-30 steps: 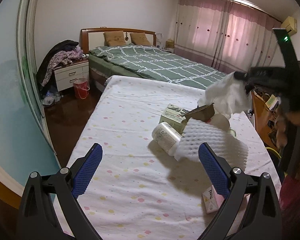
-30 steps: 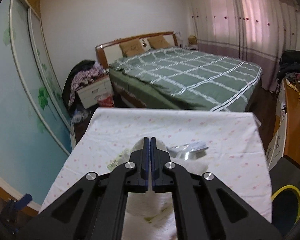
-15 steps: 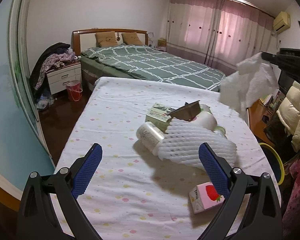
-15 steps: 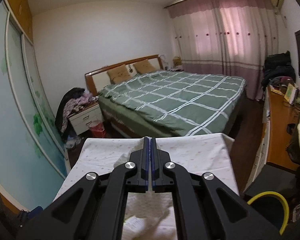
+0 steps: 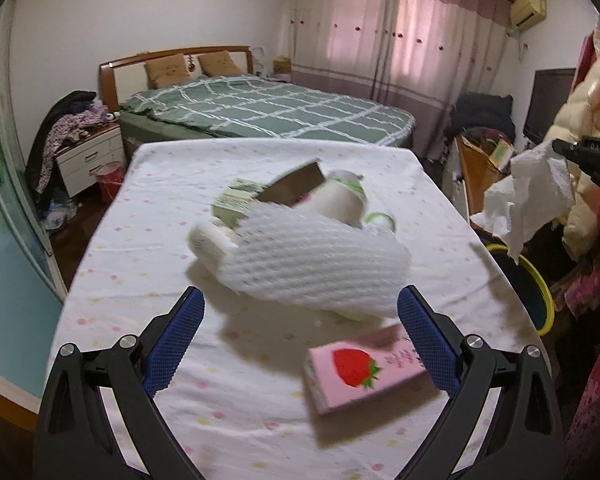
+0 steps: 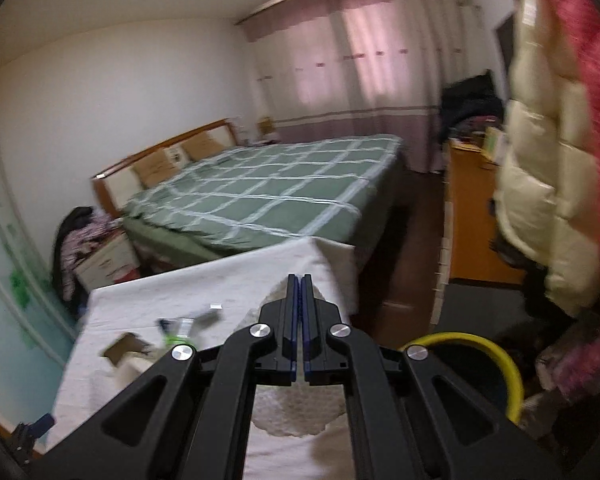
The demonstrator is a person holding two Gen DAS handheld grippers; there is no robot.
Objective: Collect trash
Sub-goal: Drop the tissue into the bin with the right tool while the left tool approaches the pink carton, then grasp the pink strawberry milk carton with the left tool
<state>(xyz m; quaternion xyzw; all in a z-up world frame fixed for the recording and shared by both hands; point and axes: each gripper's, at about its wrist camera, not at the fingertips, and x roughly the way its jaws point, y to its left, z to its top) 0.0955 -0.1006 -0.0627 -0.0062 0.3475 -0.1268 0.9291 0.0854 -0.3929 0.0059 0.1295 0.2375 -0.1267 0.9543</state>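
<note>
Left wrist view: left gripper (image 5: pixel 300 332) spread wide over table (image 5: pixel 148 248), white foam net (image 5: pixel 320 264) between fingers, pink strawberry carton (image 5: pixel 364 368) beside right finger. Right wrist view: right gripper (image 6: pixel 299 320) clamped on crumpled white tissue (image 6: pixel 296 408), hanging beside yellow-rimmed bin (image 6: pixel 496 356).
</note>
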